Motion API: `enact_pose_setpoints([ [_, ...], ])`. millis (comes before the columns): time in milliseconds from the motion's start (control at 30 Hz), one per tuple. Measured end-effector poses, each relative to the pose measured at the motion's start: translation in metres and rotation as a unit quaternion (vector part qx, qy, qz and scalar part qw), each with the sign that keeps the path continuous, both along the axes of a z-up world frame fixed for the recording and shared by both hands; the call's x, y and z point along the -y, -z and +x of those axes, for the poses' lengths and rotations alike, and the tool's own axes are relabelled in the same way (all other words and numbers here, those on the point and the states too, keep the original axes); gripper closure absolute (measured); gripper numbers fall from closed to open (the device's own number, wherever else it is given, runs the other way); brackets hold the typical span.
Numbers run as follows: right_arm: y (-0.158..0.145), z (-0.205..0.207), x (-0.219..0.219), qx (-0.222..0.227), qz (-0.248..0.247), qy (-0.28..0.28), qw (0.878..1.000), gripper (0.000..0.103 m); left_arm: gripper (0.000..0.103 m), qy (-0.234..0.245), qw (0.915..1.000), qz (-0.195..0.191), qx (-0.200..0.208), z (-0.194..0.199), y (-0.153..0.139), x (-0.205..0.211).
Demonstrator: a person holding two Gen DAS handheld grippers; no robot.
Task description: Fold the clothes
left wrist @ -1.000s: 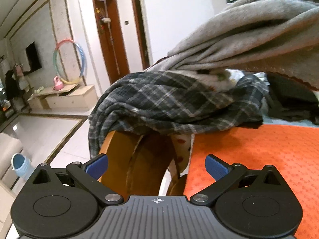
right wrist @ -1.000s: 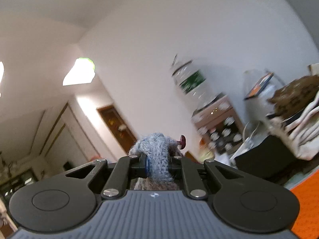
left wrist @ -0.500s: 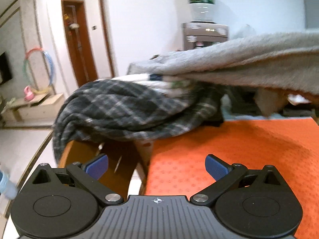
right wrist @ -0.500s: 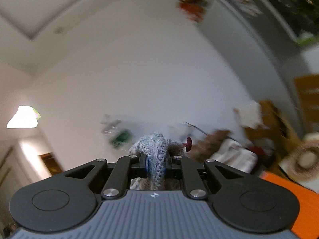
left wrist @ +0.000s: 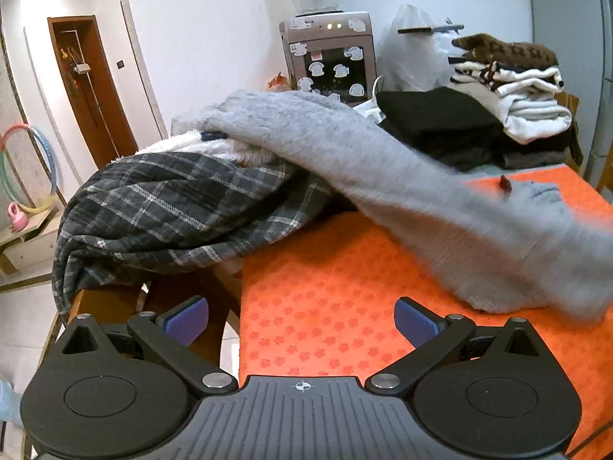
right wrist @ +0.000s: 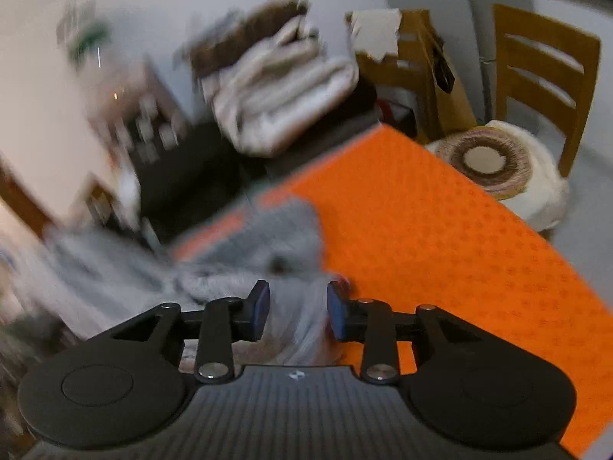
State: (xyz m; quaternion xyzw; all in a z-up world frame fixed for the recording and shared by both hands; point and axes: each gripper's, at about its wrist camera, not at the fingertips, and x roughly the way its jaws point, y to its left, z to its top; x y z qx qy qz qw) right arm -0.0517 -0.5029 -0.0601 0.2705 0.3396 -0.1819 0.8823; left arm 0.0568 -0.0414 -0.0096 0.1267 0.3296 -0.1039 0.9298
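1. Grey knit sweater (left wrist: 402, 176) trails off the unfolded heap at the orange table's (left wrist: 337, 306) far-left corner, its long axis slanting toward the near-right edge.
2. Right gripper (right wrist: 298, 306), nearer, has just been opening; sweater cloth lies between its parted, non-pressing jaws.
3. Left gripper (left wrist: 300, 316) gapes wide, empty, at the near-left edge.

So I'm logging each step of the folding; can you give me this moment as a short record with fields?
surface: orange mat
garment in play: grey sweater, draped from the pile onto the mat
pile: plaid shirt under the sweater
folded stack: back right
left tongs: open, empty
right tongs: just opening, sweater between the pads, not pinched
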Motion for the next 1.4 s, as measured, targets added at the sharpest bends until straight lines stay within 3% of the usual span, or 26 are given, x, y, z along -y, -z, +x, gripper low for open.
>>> enact_pose_setpoints([
  [100,0.002,0.013,-0.025,-0.029,-0.036,-0.039,0.998,0.047,0.0,-0.005,0.9999,0.002,-0.01,0.006,0.006,-0.001],
  [267,-0.01,0.039,-0.055,-0.011,-0.056,-0.124,0.991,0.033,0.0,-0.011,0.9997,0.007,-0.021,0.017,0.012,-0.003],
  [400,-0.022,0.083,-0.087,0.024,-0.068,-0.212,0.975,0.023,0.0,-0.017,0.9996,0.004,-0.022,0.022,0.013,-0.007],
  [667,-0.048,0.182,-0.168,0.086,-0.065,-0.363,0.926,0.018,0.0,-0.031,0.9993,-0.006,-0.02,0.028,0.013,-0.018],
  [967,-0.068,0.291,-0.256,0.134,-0.087,-0.464,0.871,0.017,0.0,-0.067,0.9975,-0.01,-0.02,0.031,0.015,-0.038],
  [1200,-0.075,0.361,-0.307,0.147,-0.099,-0.501,0.847,0.017,0.0,-0.087,0.9958,-0.016,-0.021,0.032,0.016,-0.051],
  [1400,-0.073,0.417,-0.339,0.138,-0.106,-0.511,0.842,0.017,0.0,-0.101,0.9944,-0.018,-0.026,0.033,0.019,-0.057],
])
